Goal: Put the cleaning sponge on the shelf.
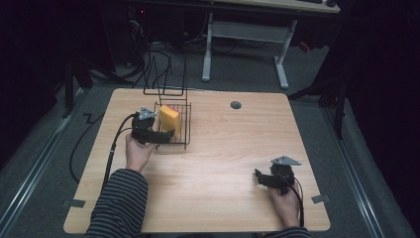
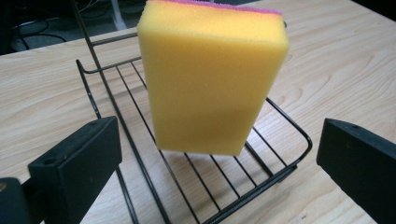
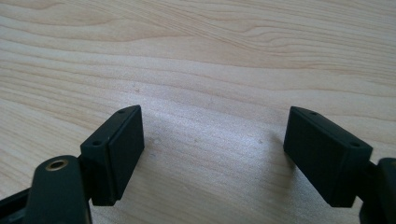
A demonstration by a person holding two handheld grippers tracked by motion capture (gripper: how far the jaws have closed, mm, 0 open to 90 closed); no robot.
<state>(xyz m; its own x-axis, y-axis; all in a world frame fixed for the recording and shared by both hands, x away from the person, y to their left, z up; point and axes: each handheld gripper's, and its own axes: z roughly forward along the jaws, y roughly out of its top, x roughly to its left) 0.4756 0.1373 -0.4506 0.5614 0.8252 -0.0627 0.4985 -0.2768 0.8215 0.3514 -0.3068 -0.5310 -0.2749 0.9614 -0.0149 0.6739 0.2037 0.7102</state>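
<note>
While the high view is showing the whole wooden table (image 1: 218, 148), the left gripper (image 1: 166, 135) is sitting at the near edge of a black wire rack (image 1: 184, 144), w/ the left hand (image 1: 137, 152) wrapped around it from below. A yellow sponge (image 1: 169, 119) is standing on edge inside the rack, just beyond the fingertips. The right gripper (image 1: 258, 177) is resting low over bare wood at the near right, well apart from rack & sponge, w/ the right hand (image 1: 284, 201) behind it.

In the left gripper view, the jaws are standing wide apart, gripping nothing. The sponge (image 2: 212, 79) is rising upright btwn and ahead of the two pads (image 2: 77, 163) (a thin pink layer is showing along its top edge), touching neither pad. It's standing on the rack (image 2: 280, 172) wires, whose near rim is crossing just ahead of the fingertips.

In the right gripper view, the right gripper (image 3: 212, 156) is also holding its jaws spread wide, w/ nothing btwn them, and the tabletop (image 3: 210, 70) grain is running across beneath and beyond the fingers (image 3: 116, 149).
</note>
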